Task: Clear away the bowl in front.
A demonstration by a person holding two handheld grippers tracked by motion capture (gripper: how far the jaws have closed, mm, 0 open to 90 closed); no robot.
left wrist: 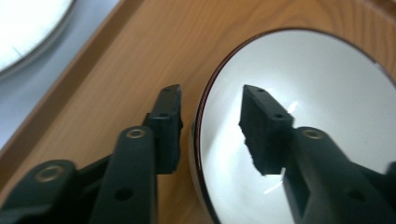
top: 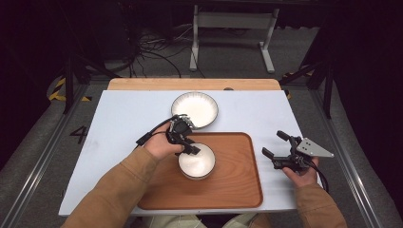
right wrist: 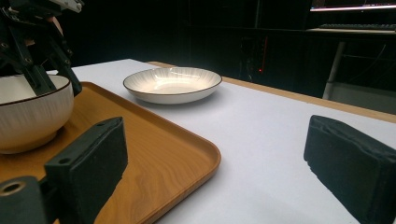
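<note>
White tabletop w/ dark room behind, cables and a metal frame on the floor past the far edge. Wooden tray sits near my side, centre. White bowl stands upright on the tray's near-left part. My left gripper straddles the bowl's rim: in the left gripper view one jaw is outside the wall over the tray, the other inside the bowl, both pads clear of the rim, so jaws apart, not clamping. White ribbed plate lies on the table just beyond the tray, near the left gripper. My right gripper hovers right of the tray over bare table, jaws wide apart, nothing between them.
</note>
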